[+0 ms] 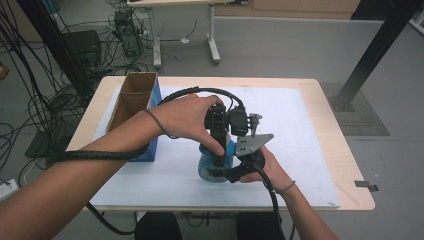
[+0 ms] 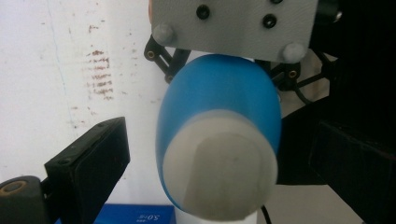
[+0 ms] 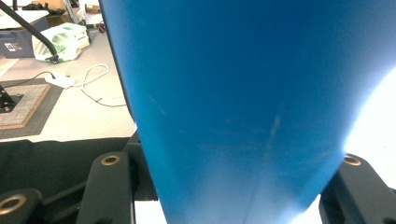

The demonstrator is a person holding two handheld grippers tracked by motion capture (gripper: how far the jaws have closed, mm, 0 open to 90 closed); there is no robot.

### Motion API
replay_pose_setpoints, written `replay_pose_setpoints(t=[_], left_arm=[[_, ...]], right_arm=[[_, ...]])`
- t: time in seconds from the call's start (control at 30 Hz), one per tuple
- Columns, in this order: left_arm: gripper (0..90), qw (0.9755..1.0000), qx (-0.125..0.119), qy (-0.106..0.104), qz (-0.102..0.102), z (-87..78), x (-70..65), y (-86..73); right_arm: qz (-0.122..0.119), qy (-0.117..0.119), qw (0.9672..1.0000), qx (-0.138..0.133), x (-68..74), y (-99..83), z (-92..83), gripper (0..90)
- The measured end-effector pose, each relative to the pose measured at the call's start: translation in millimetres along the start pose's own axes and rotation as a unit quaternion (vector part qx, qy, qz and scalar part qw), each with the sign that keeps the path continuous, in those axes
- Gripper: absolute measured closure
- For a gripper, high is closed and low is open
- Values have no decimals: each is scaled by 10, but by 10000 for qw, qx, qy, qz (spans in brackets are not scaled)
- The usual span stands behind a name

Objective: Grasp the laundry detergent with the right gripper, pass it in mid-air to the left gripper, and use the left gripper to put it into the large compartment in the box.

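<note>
Two grippers met at frame centre. Right gripper (image 3: pixel 224 186) clamped blue plastic bottle with white cap (image 2: pixel 219 140); left gripper (image 2: pixel 224 172) jaws stood spread either side of cap, not touching.

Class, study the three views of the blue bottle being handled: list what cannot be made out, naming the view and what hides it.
1. High view: most of the blue bottle is hidden by both hands and grippers.
2. Right gripper view: the bottle's ends are cut off by the frame; its top and base are unseen.
3. Left gripper view: print on the blue box is cut off and too blurred to read.
4. High view: the cardboard box interior is too shadowed to show any contents.
</note>
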State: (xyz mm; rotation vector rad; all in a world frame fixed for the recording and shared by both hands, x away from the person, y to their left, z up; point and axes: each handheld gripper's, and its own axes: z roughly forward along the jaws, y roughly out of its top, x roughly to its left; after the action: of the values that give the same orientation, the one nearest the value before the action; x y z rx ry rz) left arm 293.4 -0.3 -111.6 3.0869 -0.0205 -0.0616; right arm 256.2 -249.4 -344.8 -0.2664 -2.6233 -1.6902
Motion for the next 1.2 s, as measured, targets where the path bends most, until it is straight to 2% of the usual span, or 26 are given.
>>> replay_pose_setpoints(t=[0.53, 0.93, 1.2], left_arm=[[73, 9998, 157, 22, 96, 129, -38, 87], [96, 9997, 239, 8, 64, 181, -36, 104], [213, 9997, 234, -51, 66, 192, -19, 103]], right_arm=[[-40, 11, 10000, -9, 31, 37, -13, 423], [-68, 23, 10000, -3, 46, 59, -6, 423], [-66, 30, 10000, -14, 47, 62, -5, 423]])
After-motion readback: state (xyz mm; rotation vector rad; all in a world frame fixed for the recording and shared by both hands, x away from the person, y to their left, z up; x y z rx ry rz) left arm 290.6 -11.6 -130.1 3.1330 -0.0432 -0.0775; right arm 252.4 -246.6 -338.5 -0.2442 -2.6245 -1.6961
